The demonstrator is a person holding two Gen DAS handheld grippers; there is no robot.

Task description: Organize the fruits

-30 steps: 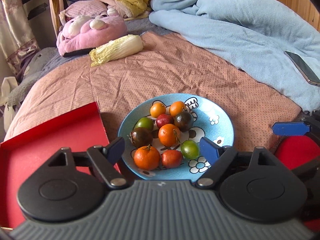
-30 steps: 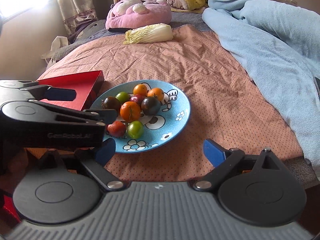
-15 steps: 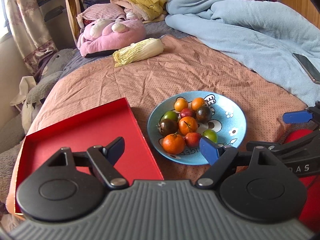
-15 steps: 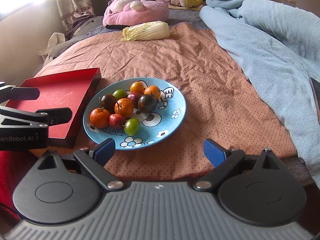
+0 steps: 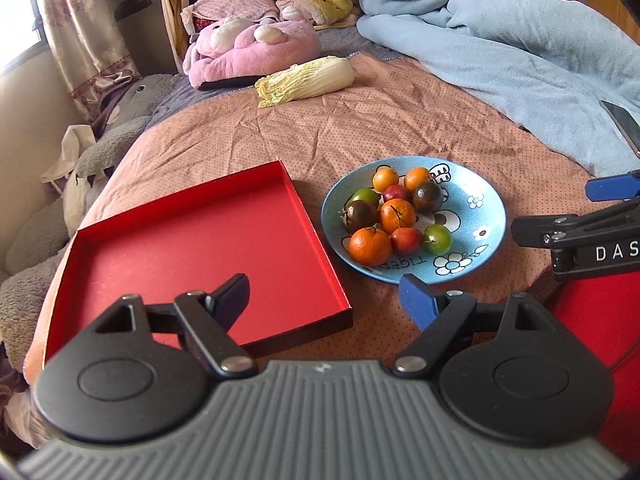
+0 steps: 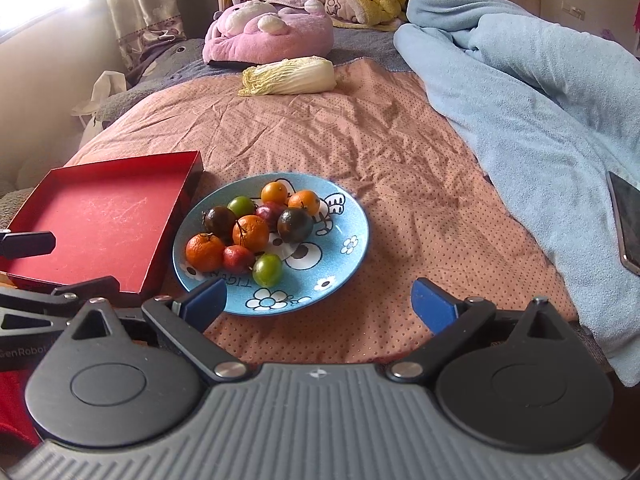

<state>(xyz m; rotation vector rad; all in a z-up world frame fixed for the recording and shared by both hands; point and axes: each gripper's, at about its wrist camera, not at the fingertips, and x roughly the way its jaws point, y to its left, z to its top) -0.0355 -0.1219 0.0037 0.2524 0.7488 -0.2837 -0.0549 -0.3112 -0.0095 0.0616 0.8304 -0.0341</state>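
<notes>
A blue cartoon plate (image 5: pixel 476 216) (image 6: pixel 344 248) on the bed holds several small fruits: orange tangerines (image 5: pixel 370 245) (image 6: pixel 205 252), green (image 5: pixel 437 239) (image 6: pixel 267 269), red (image 5: pixel 407 241) and dark ones (image 5: pixel 427 196) (image 6: pixel 295 219). An empty red tray (image 5: pixel 192 248) (image 6: pixel 100 224) lies just left of the plate. My left gripper (image 5: pixel 326 300) is open and empty, above the tray's near right corner. My right gripper (image 6: pixel 318 300) is open and empty, just in front of the plate's near rim. The right gripper also shows at the right edge of the left wrist view (image 5: pixel 600 216).
A napa cabbage (image 5: pixel 306 82) (image 6: pixel 290 76) and a pink plush cushion (image 5: pixel 252 54) lie at the far end of the bed. A light blue blanket (image 6: pixel 540 92) covers the right side, with a phone (image 6: pixel 626 220) on it. Grey plush toys (image 5: pixel 108 136) lie beyond the left edge.
Both grippers have pulled back and up from the plate. The left one has also swung left, so the whole red tray now shows. Both stayed open.
</notes>
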